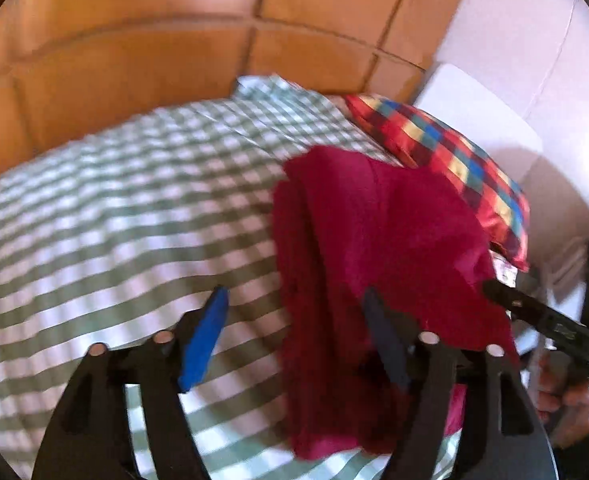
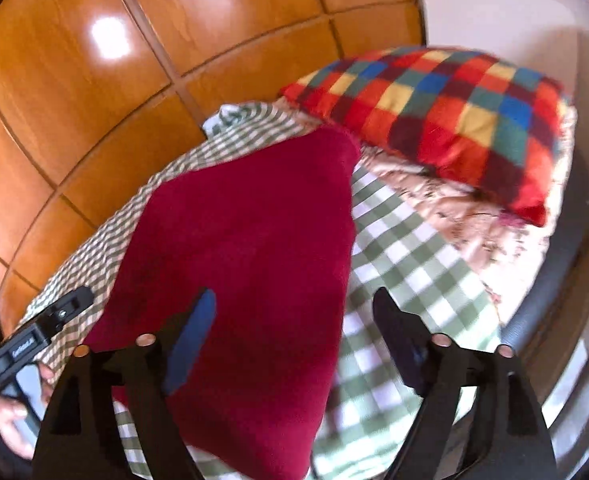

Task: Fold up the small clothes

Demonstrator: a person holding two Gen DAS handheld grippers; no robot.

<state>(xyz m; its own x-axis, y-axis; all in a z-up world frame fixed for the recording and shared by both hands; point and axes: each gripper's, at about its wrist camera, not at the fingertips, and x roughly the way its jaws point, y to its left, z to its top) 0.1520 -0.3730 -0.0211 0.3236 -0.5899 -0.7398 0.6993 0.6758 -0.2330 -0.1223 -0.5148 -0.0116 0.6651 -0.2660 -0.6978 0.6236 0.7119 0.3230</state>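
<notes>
**Red cloth lies folded, both tongs let go**

The dark red cloth [image 2: 246, 240] lies on the bed [image 1: 114, 208], on the green and white checked sheet [image 2: 406, 256]. It sits near the colorful checked pillow [image 2: 446, 120]. It looks folded over, with layers showing along its left side in the left wrist view.

The left tongs [image 1: 294, 312] are spread wide and hold nothing. One blue pad is over the sheet and the other is over the cloth. The right tongs [image 2: 294, 312] are spread wide too, and nothing is pinched between them. One finger hangs over the cloth, the other over the sheet.

It seems a fold is just finished. The pictures are blurry, so small creases are hard to see. Next, the tongs likely need to find an edge of the cloth, pinch it, and fold it again, or smooth it flat.
</notes>
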